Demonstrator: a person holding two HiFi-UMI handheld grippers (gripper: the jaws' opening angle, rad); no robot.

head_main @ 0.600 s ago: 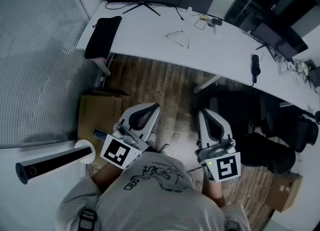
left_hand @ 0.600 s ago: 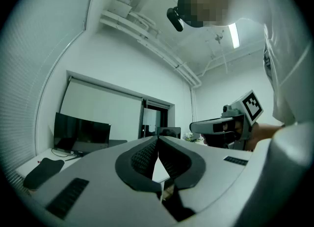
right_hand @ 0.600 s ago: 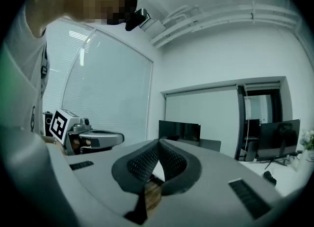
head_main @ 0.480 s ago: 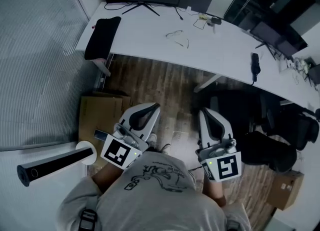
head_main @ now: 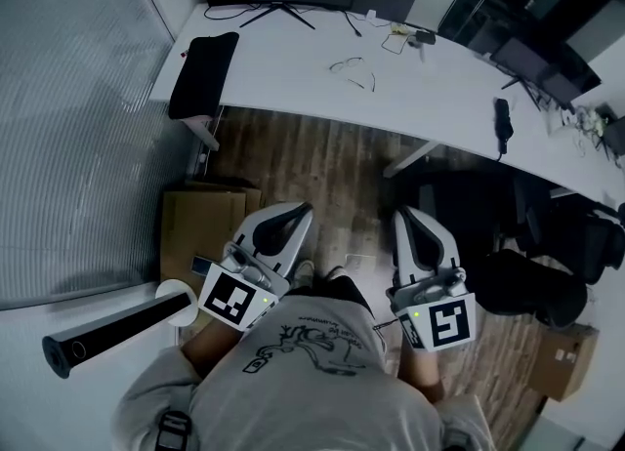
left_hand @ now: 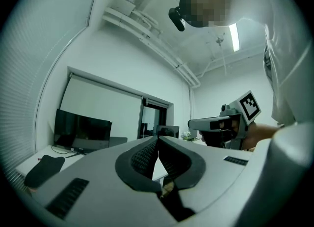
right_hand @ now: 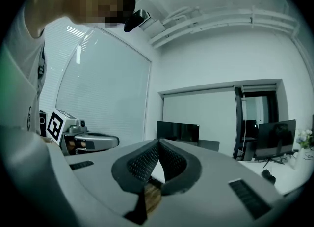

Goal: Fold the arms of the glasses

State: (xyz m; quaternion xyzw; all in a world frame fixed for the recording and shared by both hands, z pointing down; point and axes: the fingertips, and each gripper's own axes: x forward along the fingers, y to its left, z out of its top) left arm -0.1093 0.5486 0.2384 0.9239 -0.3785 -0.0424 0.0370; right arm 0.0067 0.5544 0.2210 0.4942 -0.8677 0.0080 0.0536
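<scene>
The head view looks steeply down, with the left gripper (head_main: pixel 298 211) and right gripper (head_main: pixel 401 215) close below and the white desk (head_main: pixel 293 68) farther ahead. Each gripper view faces out along its own jaws — both share the distant monitor (left_hand: pixel 81 131).

The glasses (head_main: pixel 350 70) on the tabletop (head_main: pixel 288 61) are too small to tell whether their arms are folded or open.

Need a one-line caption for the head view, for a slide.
Left gripper and right gripper, both shut and empty, held well short of the glasses on the white desk.
</scene>
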